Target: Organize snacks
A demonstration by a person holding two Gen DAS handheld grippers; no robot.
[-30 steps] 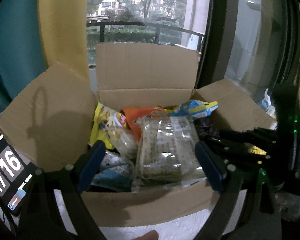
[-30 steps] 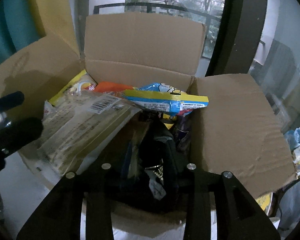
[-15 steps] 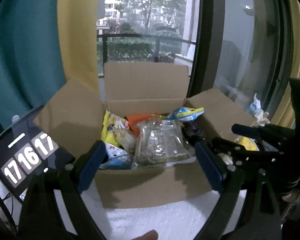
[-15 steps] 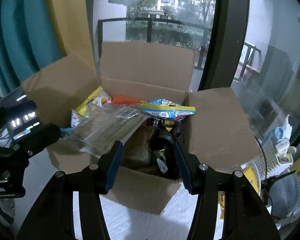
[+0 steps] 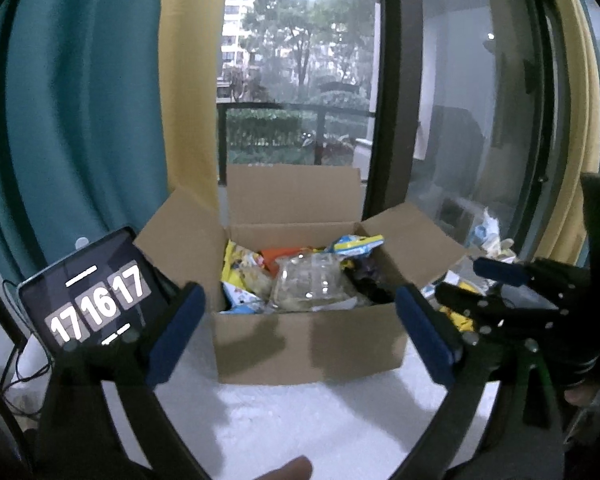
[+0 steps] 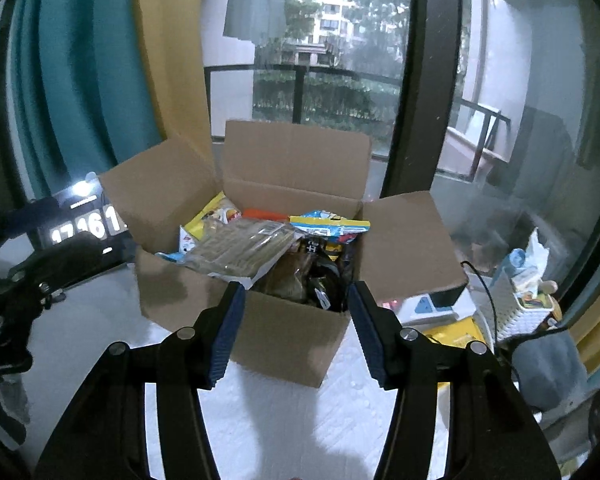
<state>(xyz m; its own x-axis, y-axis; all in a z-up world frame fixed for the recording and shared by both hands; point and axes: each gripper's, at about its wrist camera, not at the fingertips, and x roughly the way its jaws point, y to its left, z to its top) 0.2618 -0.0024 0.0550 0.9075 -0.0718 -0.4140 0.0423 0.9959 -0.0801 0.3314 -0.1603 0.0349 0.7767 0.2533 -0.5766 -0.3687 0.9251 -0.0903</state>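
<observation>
An open cardboard box (image 5: 308,344) stands on the white table, also in the right wrist view (image 6: 284,332). It holds several snack bags: a clear pack of biscuits (image 5: 308,284) (image 6: 240,248), a yellow bag (image 5: 240,268), an orange bag (image 5: 280,254), a blue-and-yellow bag (image 5: 358,244) (image 6: 330,226) and a dark bag (image 6: 320,276). My left gripper (image 5: 300,332) is open and empty, back from the box's front wall. My right gripper (image 6: 296,336) is open and empty, also in front of the box; it shows at the right of the left wrist view (image 5: 500,292).
A tablet showing 17 16 17 (image 5: 96,304) leans at the left of the box. A white basket with small items (image 6: 528,304) and yellow packets (image 6: 456,332) lie to the right. Curtains and a window stand behind the box.
Both grippers have pulled back and up from the box, which now looks smaller and farther. The right gripper's jaws have spread wider. The snacks have stayed in the box.
</observation>
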